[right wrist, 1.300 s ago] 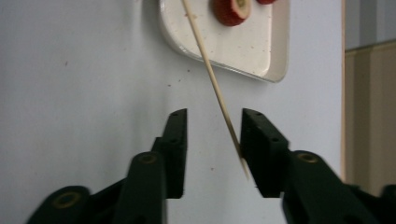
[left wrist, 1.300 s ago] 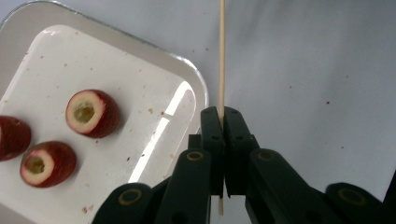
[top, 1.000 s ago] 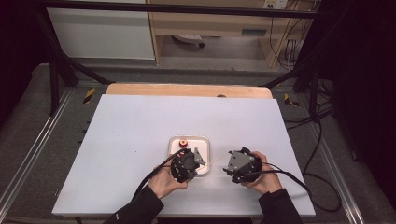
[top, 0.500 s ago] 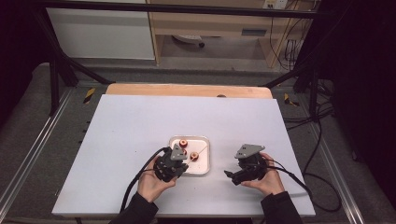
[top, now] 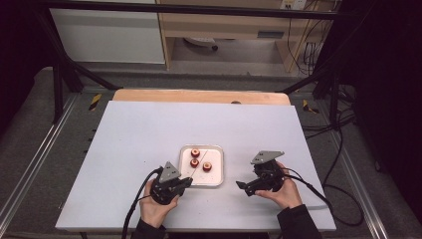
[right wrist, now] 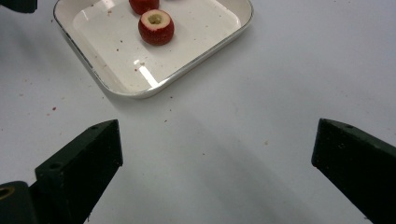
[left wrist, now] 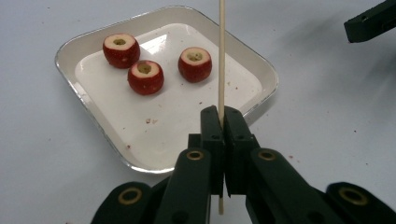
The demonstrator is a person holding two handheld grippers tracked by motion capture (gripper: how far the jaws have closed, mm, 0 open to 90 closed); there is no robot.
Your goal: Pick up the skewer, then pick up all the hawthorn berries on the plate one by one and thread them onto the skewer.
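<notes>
A white tray (top: 215,178) (left wrist: 93,112) (right wrist: 116,70) holds three red cored fruit pieces (top: 195,152) (top: 194,163) (top: 207,167). In the left gripper view they lie at the tray's far side (left wrist: 121,50) (left wrist: 145,77) (left wrist: 194,64). My left gripper (top: 186,181) (left wrist: 222,114) sits at the tray's near left corner, shut on a thin wooden skewer (left wrist: 221,56) that reaches over the tray. My right gripper (top: 244,188) (right wrist: 215,140) rests right of the tray. Its jaws have just been opening and stand wide, with bare table between them. One fruit piece (right wrist: 156,27) lies ahead of it.
The tray sits near the front of a white tabletop (top: 149,129) with a wooden strip (top: 199,95) along its far edge. Black cables (top: 137,204) trail from both grippers toward the person. Metal frame rails (top: 35,164) run beside the table.
My left gripper has drawn back toward the near left with the skewer, uncovering the fruit in the tray. The right gripper's jaws have opened wide.
</notes>
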